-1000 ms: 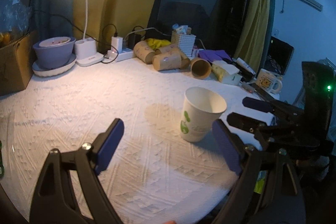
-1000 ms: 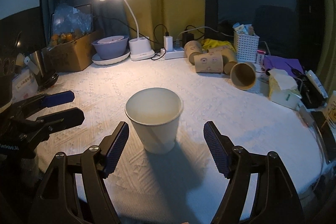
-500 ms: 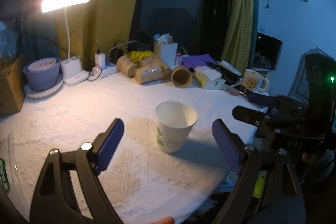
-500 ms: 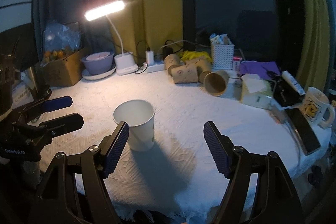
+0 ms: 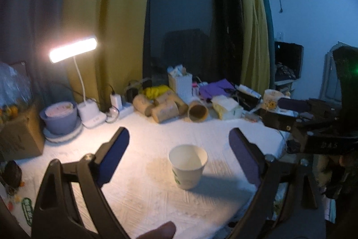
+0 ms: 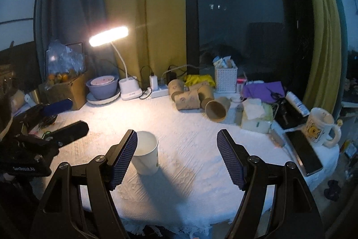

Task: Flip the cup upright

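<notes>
The paper cup point(image 5: 188, 166) is judged light and crushable, best pinched mid-wall; both grippers point(image 5: 179, 158) point(image 6: 176, 157) are held spread, empty.

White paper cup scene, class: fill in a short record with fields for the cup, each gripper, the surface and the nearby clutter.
cup: white paper cup stands upright, mouth up, free of both grippers
left gripper: open, holding nothing
right gripper: open, holding nothing, cup partly behind its left finger
surface: white textured tablecloth
lighting: lit desk lamp at the back
clutter: brown paper cups lying on their sides; yellow-print mug at the right edge
</notes>
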### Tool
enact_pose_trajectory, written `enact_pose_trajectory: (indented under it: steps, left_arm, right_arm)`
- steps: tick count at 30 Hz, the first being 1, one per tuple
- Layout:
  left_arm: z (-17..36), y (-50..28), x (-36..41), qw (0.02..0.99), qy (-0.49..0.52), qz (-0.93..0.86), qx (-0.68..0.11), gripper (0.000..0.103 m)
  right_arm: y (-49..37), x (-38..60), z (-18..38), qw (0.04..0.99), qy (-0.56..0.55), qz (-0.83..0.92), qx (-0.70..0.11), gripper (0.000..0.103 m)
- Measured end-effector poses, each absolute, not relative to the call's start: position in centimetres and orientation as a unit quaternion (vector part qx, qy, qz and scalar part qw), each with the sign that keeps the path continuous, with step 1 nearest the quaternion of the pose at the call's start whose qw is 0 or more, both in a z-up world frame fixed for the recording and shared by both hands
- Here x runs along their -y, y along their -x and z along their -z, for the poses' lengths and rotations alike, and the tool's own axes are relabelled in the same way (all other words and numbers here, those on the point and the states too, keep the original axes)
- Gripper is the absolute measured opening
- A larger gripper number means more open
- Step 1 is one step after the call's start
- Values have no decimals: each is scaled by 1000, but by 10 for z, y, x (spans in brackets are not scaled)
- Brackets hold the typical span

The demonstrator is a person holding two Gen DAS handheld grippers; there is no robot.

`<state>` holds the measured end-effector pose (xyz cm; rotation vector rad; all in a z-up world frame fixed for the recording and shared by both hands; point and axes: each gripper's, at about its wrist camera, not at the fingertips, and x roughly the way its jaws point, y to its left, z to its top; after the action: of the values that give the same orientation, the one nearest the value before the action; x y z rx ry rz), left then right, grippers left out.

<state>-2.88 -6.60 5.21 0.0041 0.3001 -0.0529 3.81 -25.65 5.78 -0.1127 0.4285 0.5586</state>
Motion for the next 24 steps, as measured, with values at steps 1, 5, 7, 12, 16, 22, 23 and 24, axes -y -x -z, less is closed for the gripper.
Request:
enact_pose_trajectory:
  steps: [1, 5, 7, 12, 16, 22, 23, 24]
  left_arm:
    - [-54, 31, 65, 989, -2, 23, -144, 92]
    - [-64, 39, 58, 992, 7, 15, -123, 92]
    - [-66, 41, 55, 993, 11, 11, -115, 92]
    - [-64, 40, 47, 992, 21, 5, -121, 92]
    - [-61, 39, 45, 992, 24, 5, -125, 92]
    - [-55, 32, 49, 990, 21, 13, -140, 92]
    - [-53, 31, 49, 989, 23, 14, -142, 92]
    - [-53, 31, 49, 989, 24, 14, -143, 92]
  right_arm:
    - [-36, 257, -60, 938, 56, -271, -207, 77]
    - [-27, 258, -72, 945, 67, -260, -185, 77]
    - [-24, 260, -76, 948, 67, -258, -176, 77]
    - [-23, 261, -78, 948, 68, -260, -173, 77]
    - [-27, 259, -74, 945, 68, -262, -183, 77]
    - [-29, 256, -71, 944, 67, -264, -185, 77]
    - [-29, 256, -70, 945, 67, -262, -184, 77]
    - [-29, 256, -70, 945, 66, -262, -184, 77]
